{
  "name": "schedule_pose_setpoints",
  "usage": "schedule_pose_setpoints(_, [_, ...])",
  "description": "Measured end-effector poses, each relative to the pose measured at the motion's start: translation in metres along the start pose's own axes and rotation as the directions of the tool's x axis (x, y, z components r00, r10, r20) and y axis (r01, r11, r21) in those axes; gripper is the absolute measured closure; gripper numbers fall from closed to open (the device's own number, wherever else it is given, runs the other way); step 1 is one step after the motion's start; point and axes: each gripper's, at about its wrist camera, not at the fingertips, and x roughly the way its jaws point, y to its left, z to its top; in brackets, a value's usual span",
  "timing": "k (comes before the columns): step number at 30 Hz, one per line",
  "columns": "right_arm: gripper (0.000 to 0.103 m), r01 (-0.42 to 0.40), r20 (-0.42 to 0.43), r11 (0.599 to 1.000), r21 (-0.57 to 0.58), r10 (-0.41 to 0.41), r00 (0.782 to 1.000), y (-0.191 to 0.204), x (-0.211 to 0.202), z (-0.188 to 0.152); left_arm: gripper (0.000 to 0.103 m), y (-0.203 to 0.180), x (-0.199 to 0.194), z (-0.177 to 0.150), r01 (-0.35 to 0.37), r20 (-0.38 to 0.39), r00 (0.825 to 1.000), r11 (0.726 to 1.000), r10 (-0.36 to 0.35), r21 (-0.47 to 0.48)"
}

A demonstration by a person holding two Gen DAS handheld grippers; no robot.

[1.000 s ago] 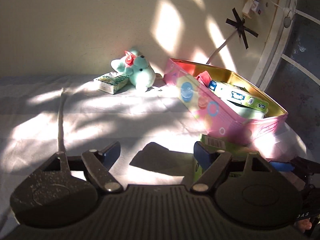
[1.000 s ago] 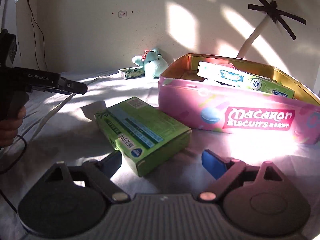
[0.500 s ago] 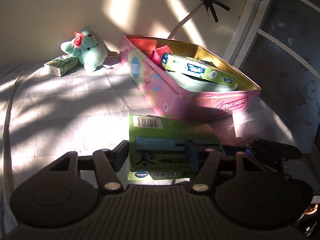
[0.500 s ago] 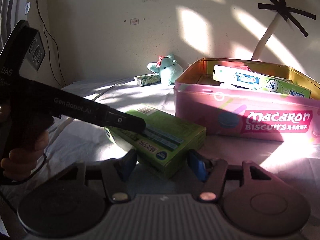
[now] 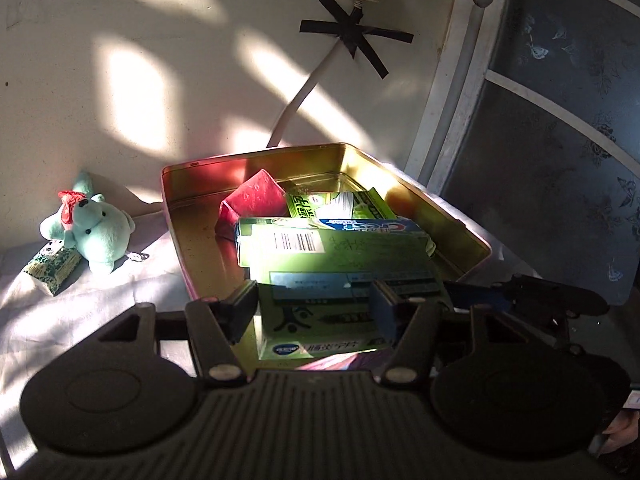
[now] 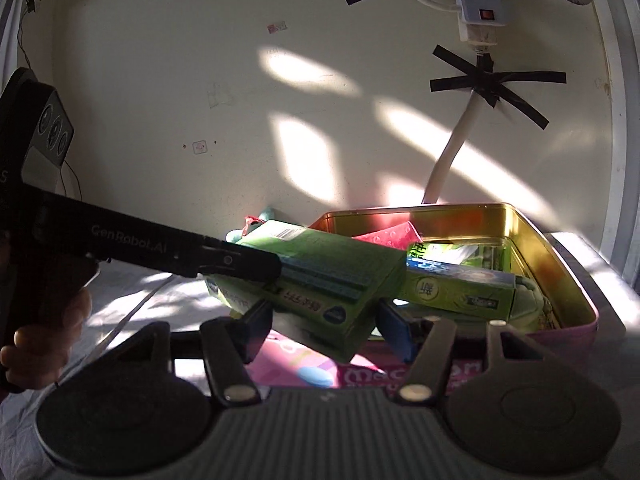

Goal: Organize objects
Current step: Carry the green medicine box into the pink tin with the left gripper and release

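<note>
Jaws of both the left gripper (image 5: 314,310) and right gripper (image 6: 325,328) were clamped on the flat green cardboard box (image 5: 340,280), steadied over the pink biscuit tin (image 5: 460,224) for stowing.

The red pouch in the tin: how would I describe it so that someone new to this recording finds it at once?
Start at the open pink tin with the gold inside, standing against the sunlit wall. The red pouch leans near its far wall, behind the green toothpaste boxes. It is the only red, soft-looking thing in there; everything beside it is a stiff green carton.
</note>
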Motion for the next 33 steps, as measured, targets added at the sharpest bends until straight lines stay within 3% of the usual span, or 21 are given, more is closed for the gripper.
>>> schedule_pose_setpoints(6, [0.044, 0.002, -0.088, 0.999, 0.046, 0.002, 0.996, -0.036, 0.039, 0.015, 0.040, 0.016, 0.048, 0.019, 0.006, -0.085, 0.996, 0.996, -0.013, -0.091])
schedule_pose_setpoints(9, [0.046, 0.038, -0.123, 0.998, 0.055, -0.031, 0.992, -0.044, 0.061, 0.018, 0.041, 0.011, 0.071, 0.019, -0.030, -0.117, 0.993, 0.998, 0.025, -0.049])
schedule_pose_setpoints(11, [0.047, 0.065, -0.135, 0.996, 0.065, -0.055, 0.989, -0.051, 0.077, 0.020, 0.034, 0.009, 0.083, 0.020, -0.049, -0.120, 0.992, 0.998, 0.045, -0.038])
schedule_pose_setpoints(13, [0.050, 0.104, -0.121, 0.993, 0.056, -0.097, 0.988, -0.054, 0.085, 0.021, 0.033, 0.009, 0.090, 0.024, -0.054, -0.106, 0.993, 0.998, 0.049, -0.043])
schedule_pose_setpoints(14, [0.046, 0.113, -0.104, 0.991, 0.065, -0.106, 0.989, -0.056, 0.087, 0.022, 0.032, 0.010, 0.090, 0.026, -0.057, -0.095, 0.994, 0.997, 0.053, -0.049])
schedule_pose_setpoints(16, [0.045, 0.106, -0.084, 0.989, 0.107, -0.097, 0.992, -0.061, 0.085, 0.026, 0.033, 0.009, 0.085, 0.029, -0.062, -0.076, 0.995, 0.997, 0.058, -0.054])
schedule_pose_setpoints(24, [0.043, 0.093, 0.008, 0.991, 0.098, -0.094, 0.996, -0.033, 0.042, 0.013, 0.033, -0.010, 0.035, 0.010, -0.056, 0.005, 0.998, 0.998, 0.056, -0.005])
schedule_pose_setpoints(33, [0.043, 0.111, 0.072, 0.980, 0.167, -0.125, 0.990, -0.008, -0.012, -0.018, 0.033, -0.031, -0.018, -0.027, -0.175, 0.100, 0.981, 0.981, 0.167, 0.078])
